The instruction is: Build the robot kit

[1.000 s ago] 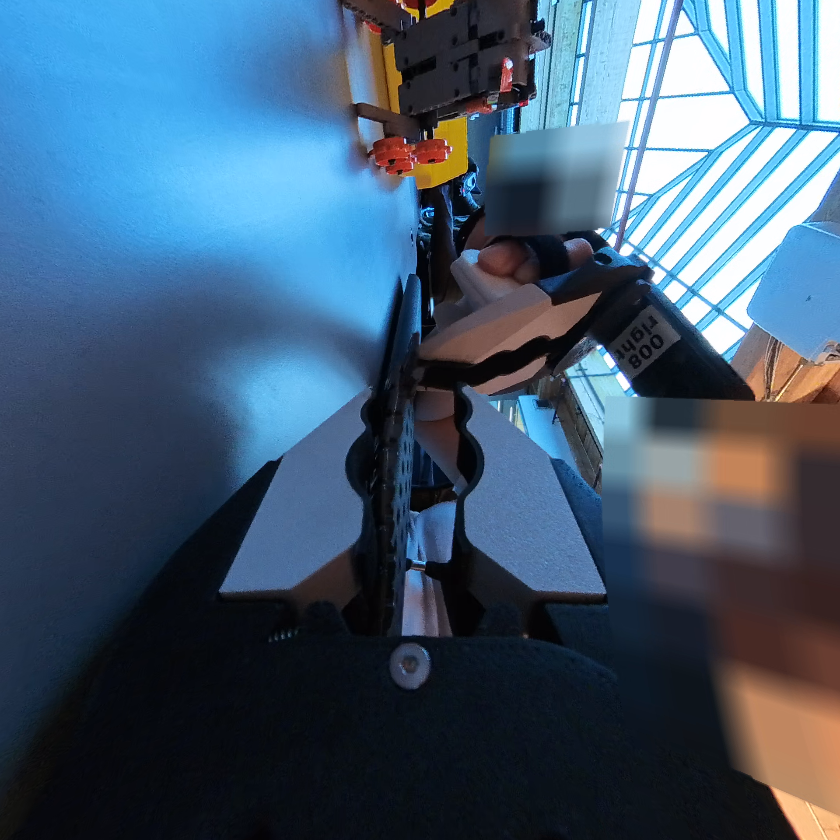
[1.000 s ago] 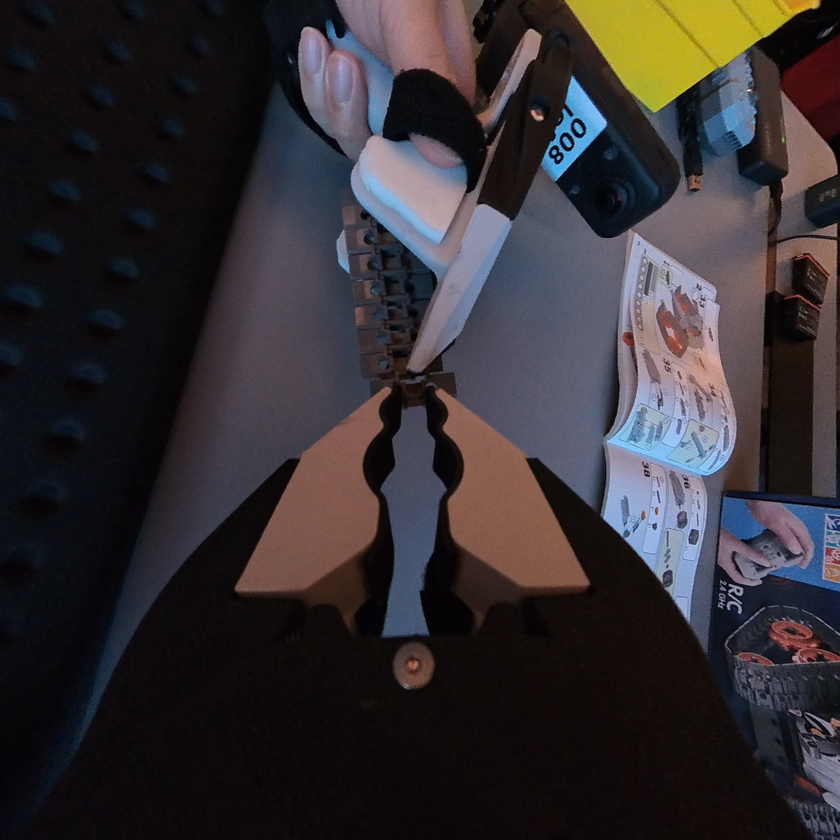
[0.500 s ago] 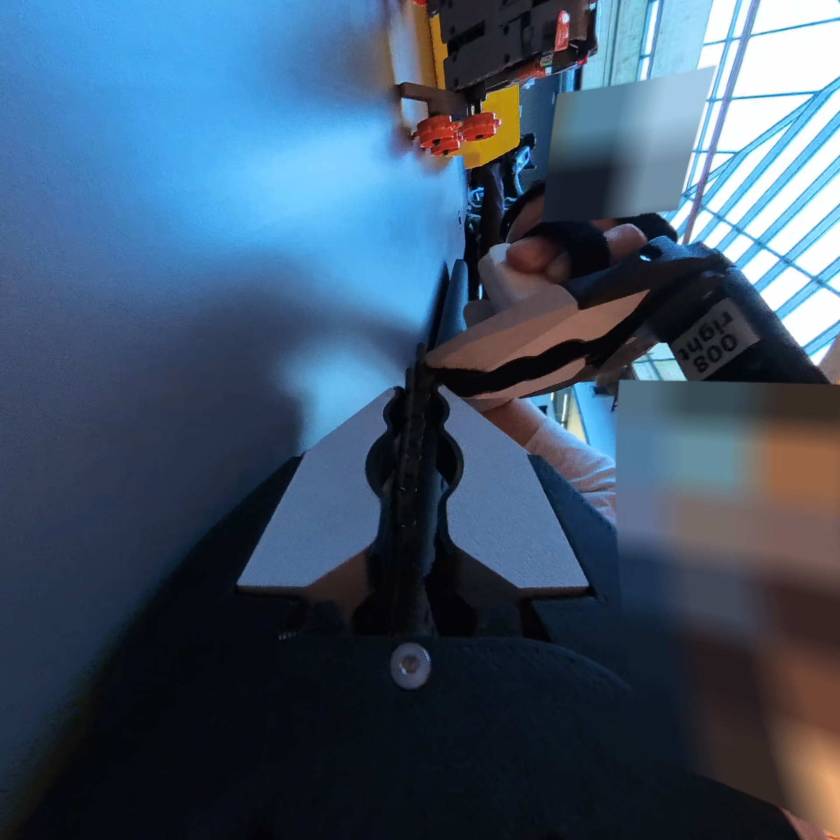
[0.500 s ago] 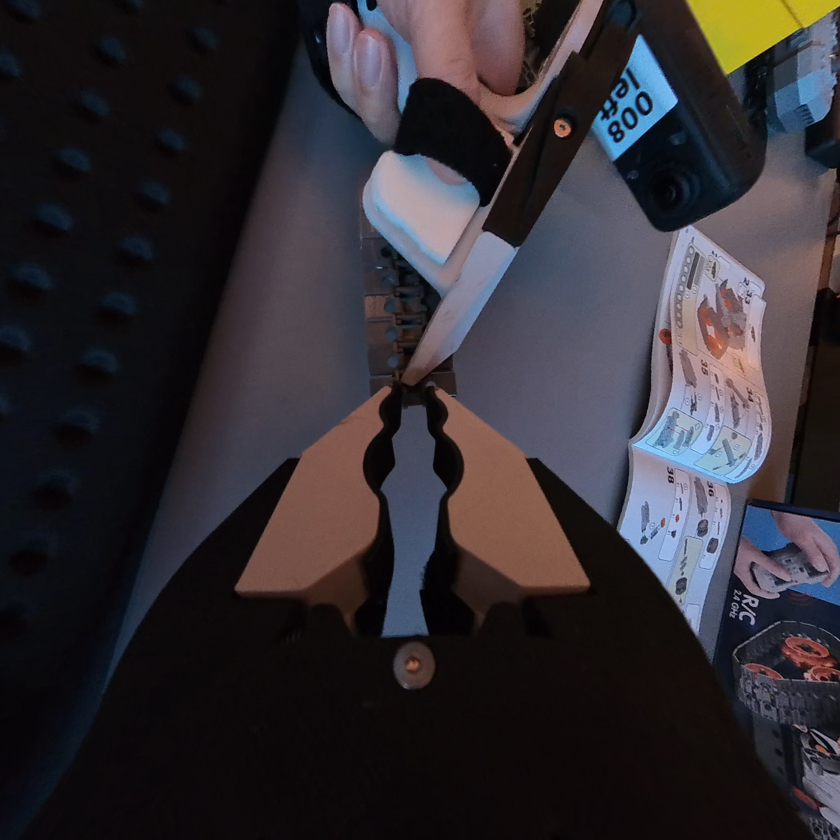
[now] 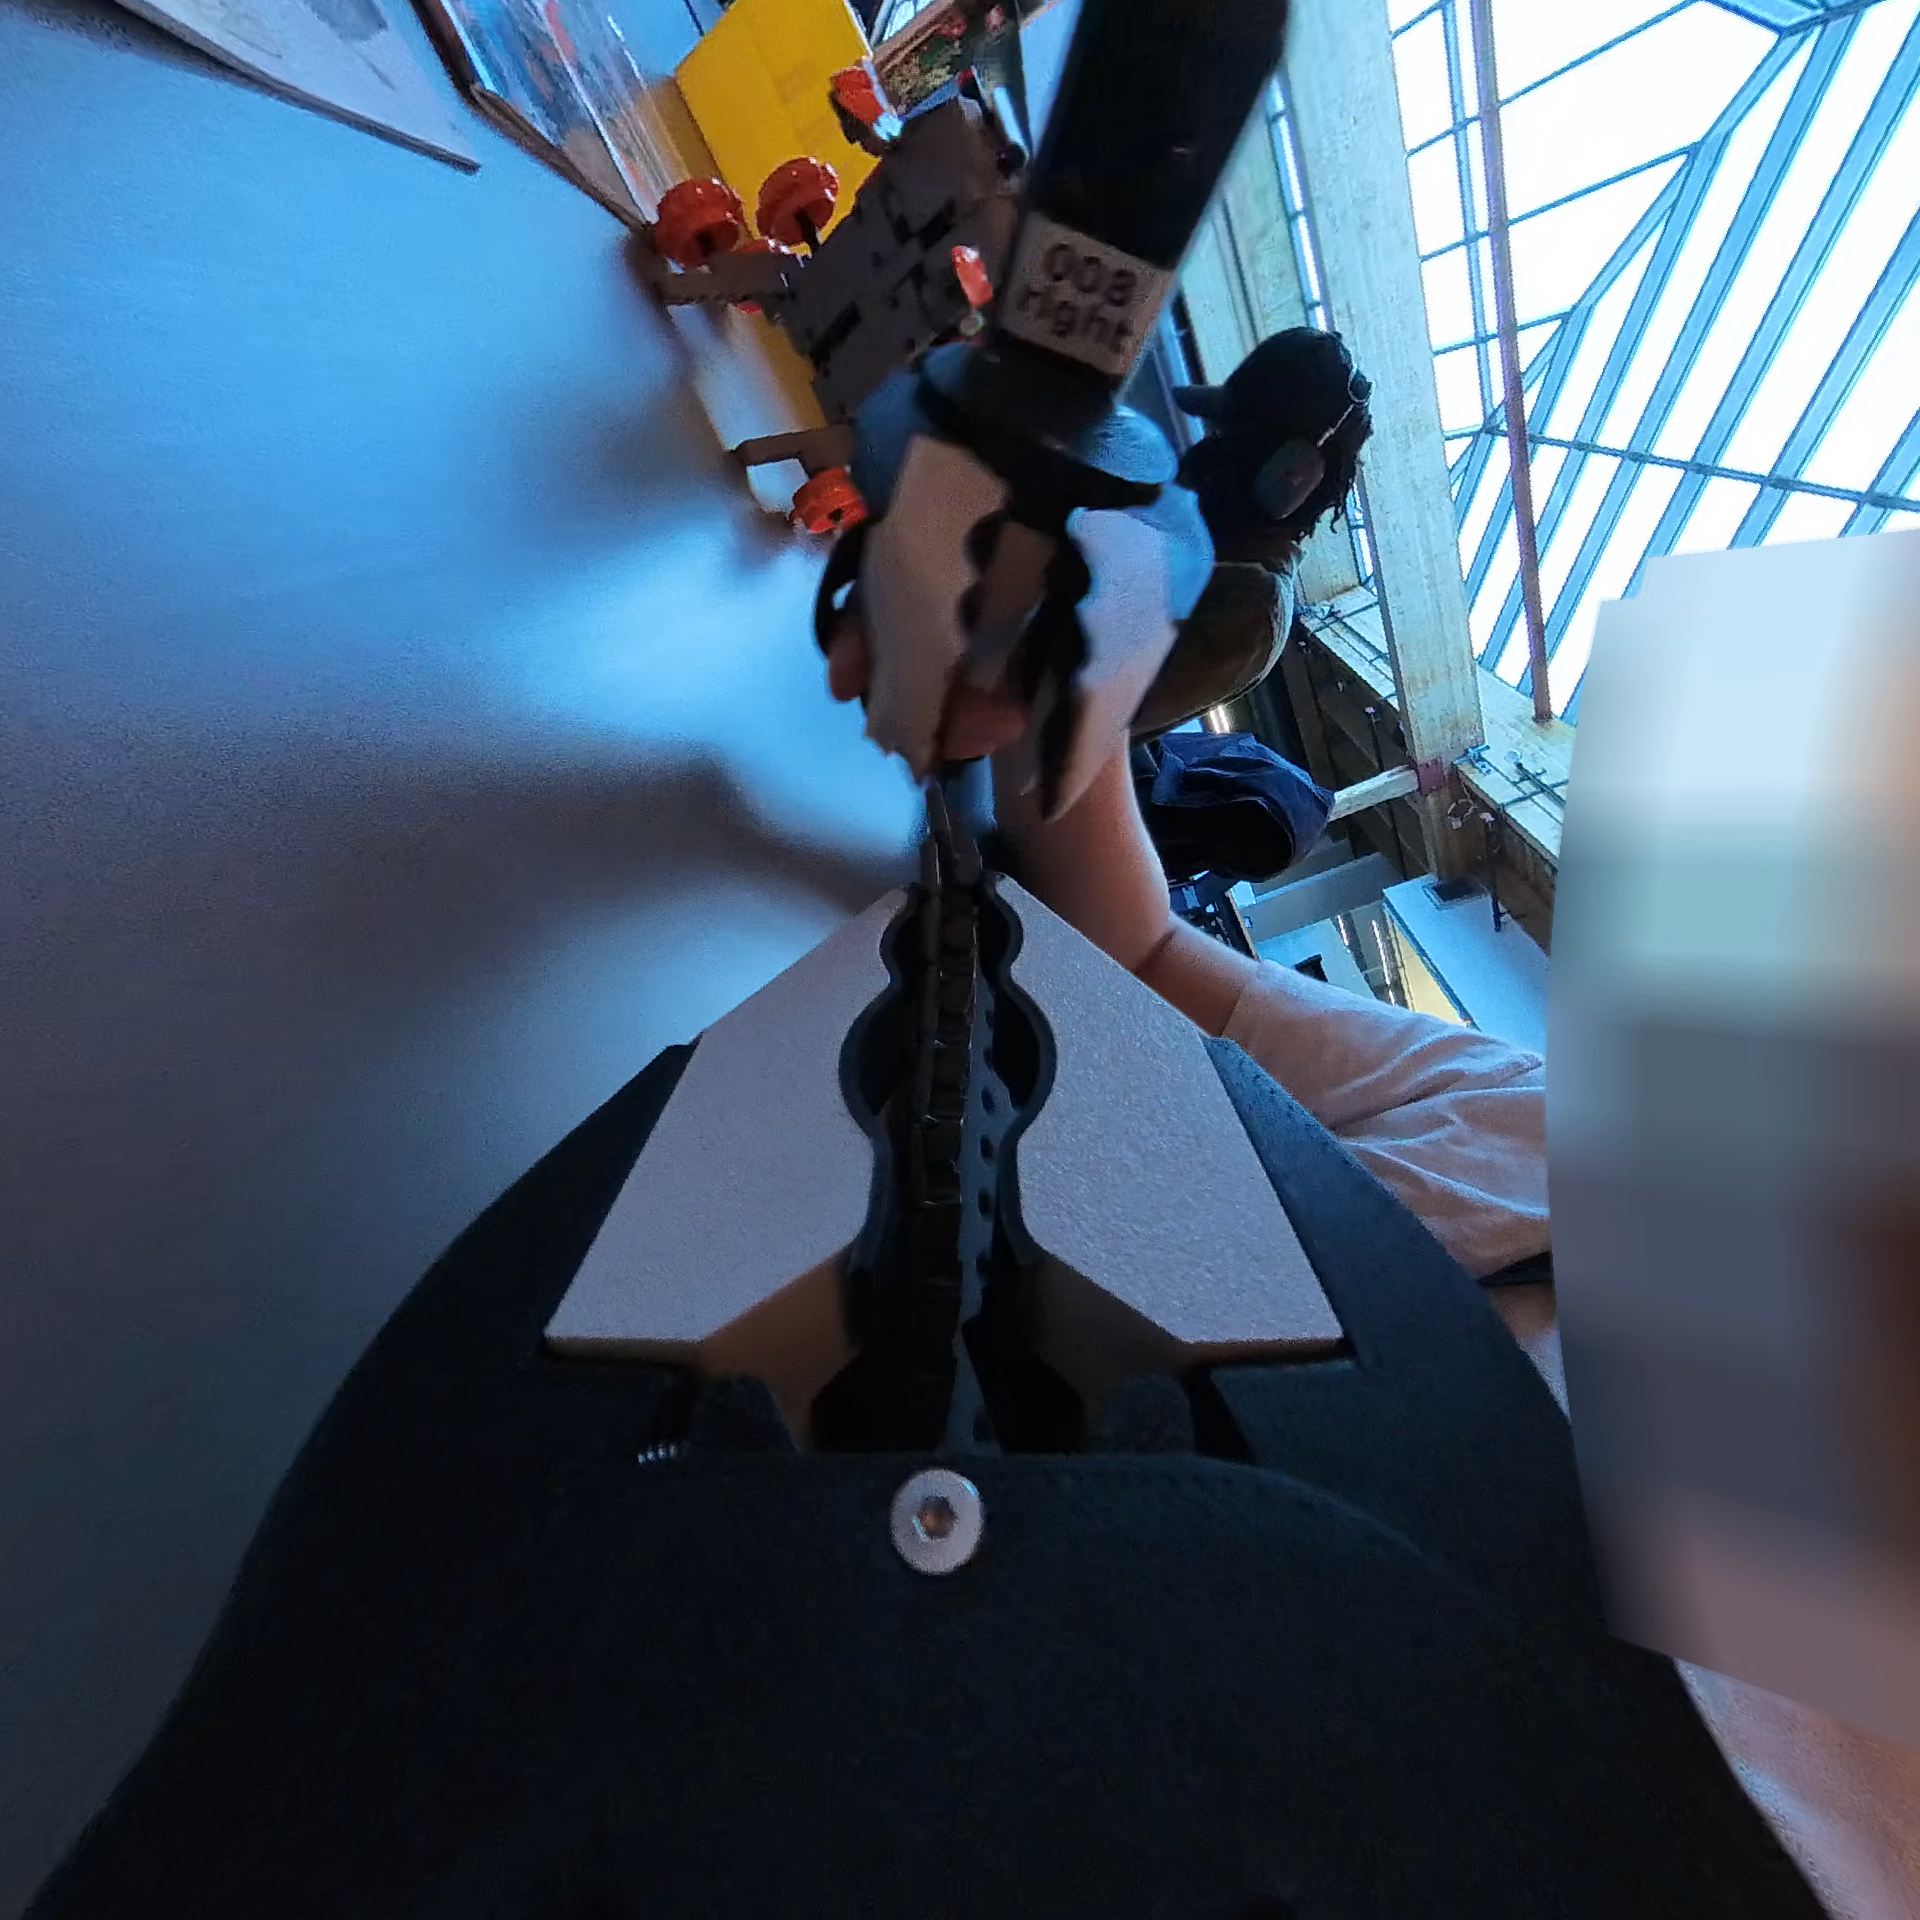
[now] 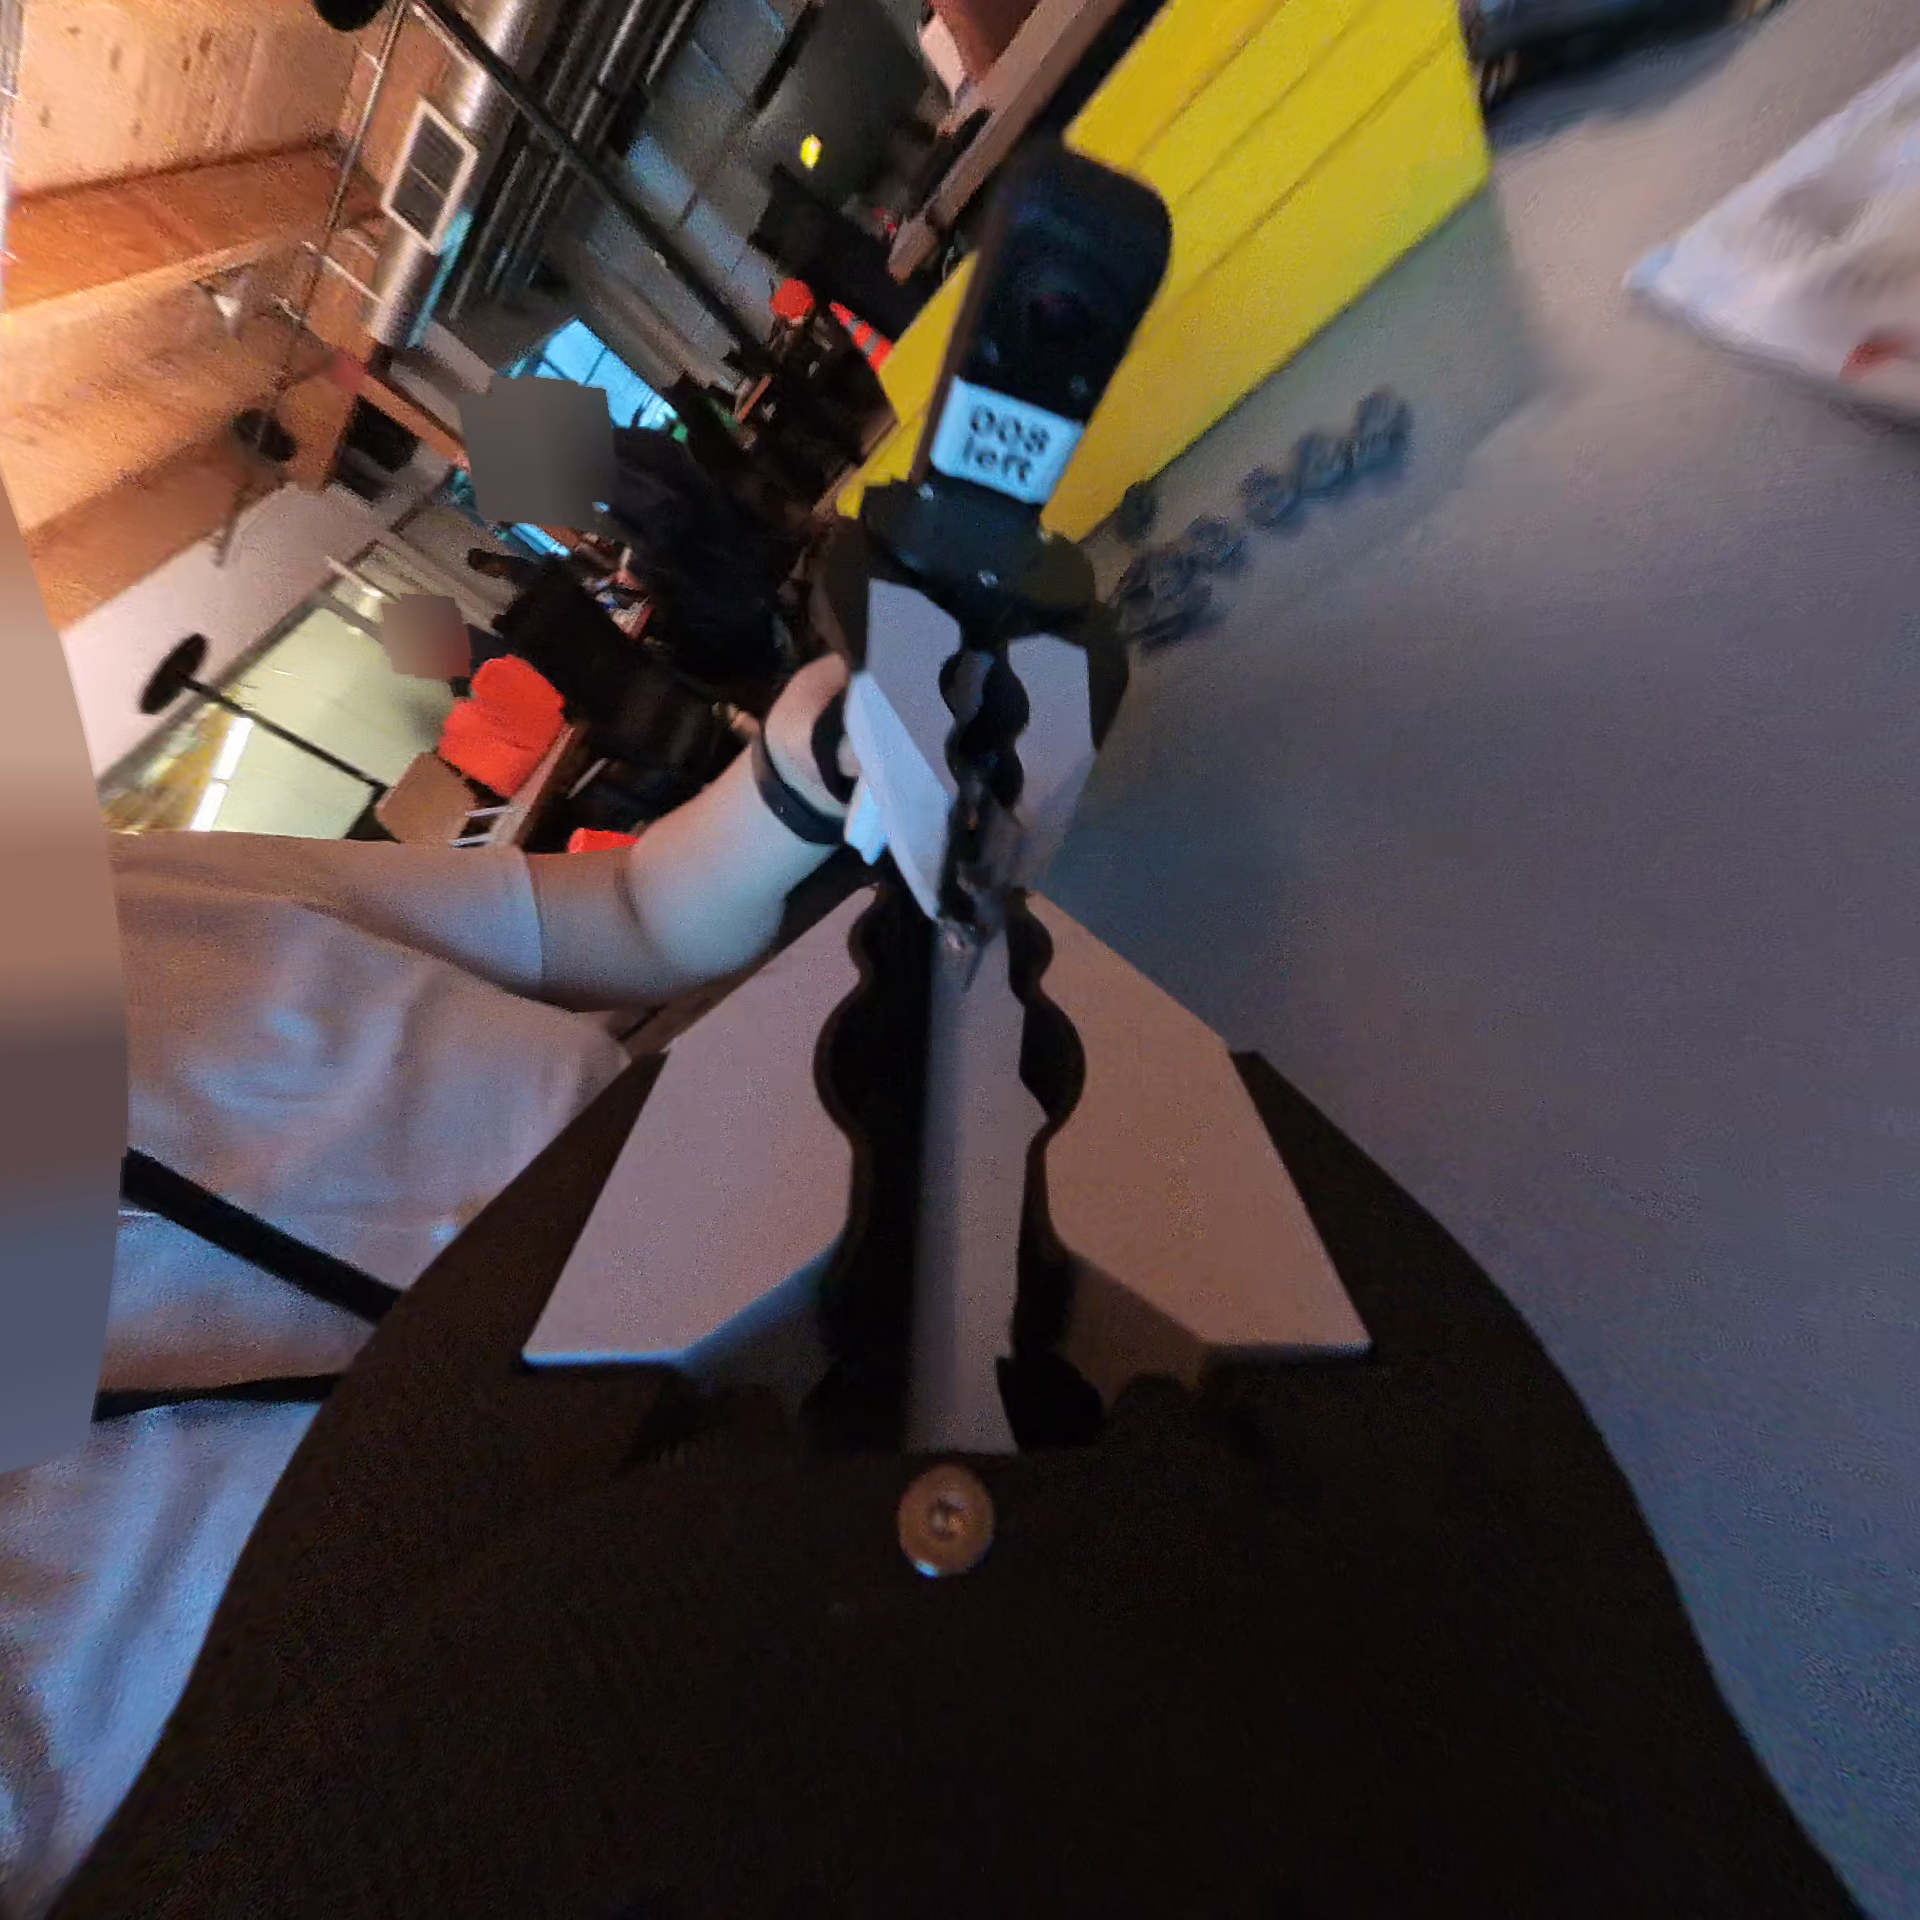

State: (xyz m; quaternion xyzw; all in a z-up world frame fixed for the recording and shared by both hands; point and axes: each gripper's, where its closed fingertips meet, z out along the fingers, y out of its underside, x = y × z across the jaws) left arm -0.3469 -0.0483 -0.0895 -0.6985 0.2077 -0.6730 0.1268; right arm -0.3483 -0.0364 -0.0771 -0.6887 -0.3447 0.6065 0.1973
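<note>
Both tools now face each other tip to tip, where a second ago the right tool came in from the side. Left tool (image 5: 951,883) is squeezed onto a dark track strip (image 5: 951,1091) that runs along its gap. Right tool (image 6: 961,914) is narrow and pinches the strip's far end (image 6: 971,883) at its tips. Grey table (image 5: 312,727) lies wide and bare to one side. Farther back, a toy model with orange wheels (image 5: 800,197) sits by a yellow box (image 6: 1268,187).
</note>
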